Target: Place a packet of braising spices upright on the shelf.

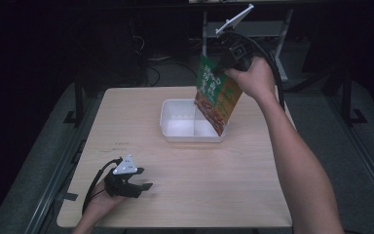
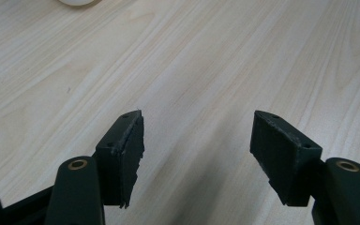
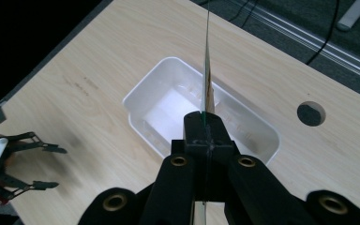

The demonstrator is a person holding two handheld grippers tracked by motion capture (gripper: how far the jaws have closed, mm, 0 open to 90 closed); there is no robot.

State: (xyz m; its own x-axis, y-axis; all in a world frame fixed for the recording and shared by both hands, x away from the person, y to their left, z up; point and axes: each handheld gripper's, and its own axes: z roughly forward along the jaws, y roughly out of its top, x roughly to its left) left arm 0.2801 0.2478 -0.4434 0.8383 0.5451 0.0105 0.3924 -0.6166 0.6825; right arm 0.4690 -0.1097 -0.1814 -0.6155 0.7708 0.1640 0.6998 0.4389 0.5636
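Right gripper [image 1: 222, 73] is pinched tight on the top edge of a flat green food pouch [image 1: 216, 95], holding it tilted above the right end of the white tub [image 1: 175, 127] mid-table. Left gripper [image 1: 141, 183] sits near the table's front left, jaws spread, nothing between them. To do it well, probably lower the pouch's bottom corner inside the rim, lay it flat, then let go.

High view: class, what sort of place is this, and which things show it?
Probably a lab or workshop set up for recording: a plain light wooden table, black cables on the grey floor, and metal equipment frames behind in a darkened room.
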